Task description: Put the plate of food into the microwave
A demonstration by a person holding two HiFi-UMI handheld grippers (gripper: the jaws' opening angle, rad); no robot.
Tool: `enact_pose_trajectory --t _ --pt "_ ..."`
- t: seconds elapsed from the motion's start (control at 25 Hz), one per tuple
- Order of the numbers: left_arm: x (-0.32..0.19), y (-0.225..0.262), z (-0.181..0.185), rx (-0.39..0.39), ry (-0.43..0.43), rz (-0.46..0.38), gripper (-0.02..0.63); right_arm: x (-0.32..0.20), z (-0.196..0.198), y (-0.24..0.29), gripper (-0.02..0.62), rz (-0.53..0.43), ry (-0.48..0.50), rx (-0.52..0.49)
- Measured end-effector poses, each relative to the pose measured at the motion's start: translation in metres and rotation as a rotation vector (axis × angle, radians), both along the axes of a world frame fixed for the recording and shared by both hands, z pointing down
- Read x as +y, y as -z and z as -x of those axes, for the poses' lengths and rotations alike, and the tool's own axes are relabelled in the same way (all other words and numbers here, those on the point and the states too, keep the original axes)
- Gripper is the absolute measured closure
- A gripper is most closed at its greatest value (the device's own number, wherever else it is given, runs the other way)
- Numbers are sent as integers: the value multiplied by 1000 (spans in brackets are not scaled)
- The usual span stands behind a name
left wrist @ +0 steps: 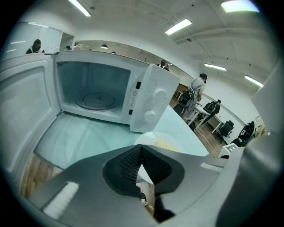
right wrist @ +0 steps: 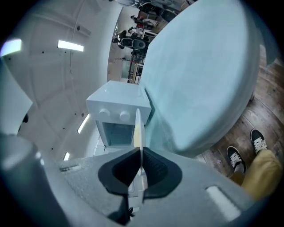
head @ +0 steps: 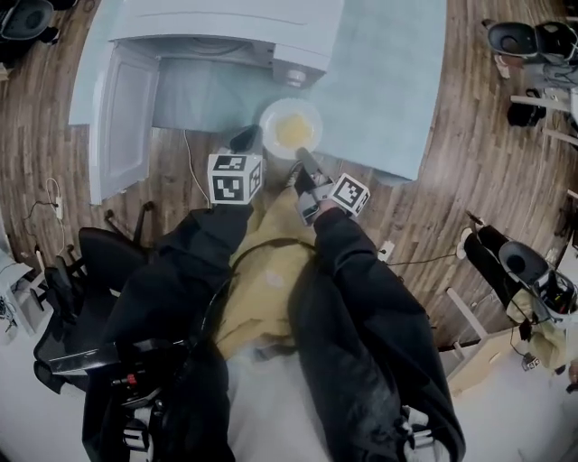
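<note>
Head view: the microwave (head: 226, 27) stands at the far side of the bench (head: 388, 81), its door (head: 122, 117) swung wide open to the left. The plate (head: 271, 115) with pale yellow food (head: 293, 133) sits near the bench's front edge, in front of the control panel and to the right of the open cavity. The left gripper (head: 246, 138) meets its left rim and the right gripper (head: 305, 161) its near rim. Whether the plate is clear of the bench I cannot tell from here.

Left gripper view: the jaws are closed together on a white sliver that looks to be the plate's rim, with the rest of the plate (left wrist: 155, 139) just beyond. The cavity is empty, its glass turntable (left wrist: 95, 101) bare, off to the left.

Right gripper view: the plate (right wrist: 138, 128) shows edge-on, pinched thinly between the closed jaws, and the microwave (right wrist: 117, 108) lies straight ahead.

Risks, as I judge them: both grips take only the rim's edge, so if one hand leads or rolls, the plate may tilt and shed food, or slip out of a pinch. The cavity is to the left of the plate, so a straight push could knock the rim against the control panel or the opening's frame, and the left gripper could foul the open door
</note>
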State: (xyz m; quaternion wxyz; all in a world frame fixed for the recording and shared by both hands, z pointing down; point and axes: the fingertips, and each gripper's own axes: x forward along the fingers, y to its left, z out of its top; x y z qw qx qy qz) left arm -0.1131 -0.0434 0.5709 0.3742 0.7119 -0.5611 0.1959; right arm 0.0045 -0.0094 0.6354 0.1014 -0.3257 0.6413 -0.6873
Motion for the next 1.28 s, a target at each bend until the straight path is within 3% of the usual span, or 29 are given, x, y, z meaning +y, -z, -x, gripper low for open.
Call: enact_pose_trajectory --t 0.28,0.6,0.92,1.12,1.28 --pt "14 0 61 2 138 -2 606 4 63 6 583 -19 140 -30" --pt "15 5 125 -4 244 -17 606 -27 131 19 583 -47 185 -41" --pt "3 6 160 9 283 -26 606 -71 187 32 583 -59 164 -73" --pt "-11 7 170 20 295 -33 604 -103 206 33 583 -57 87 -113" --pt "-25 11 173 13 288 -48 606 -127 218 32 581 -74 57 -85"
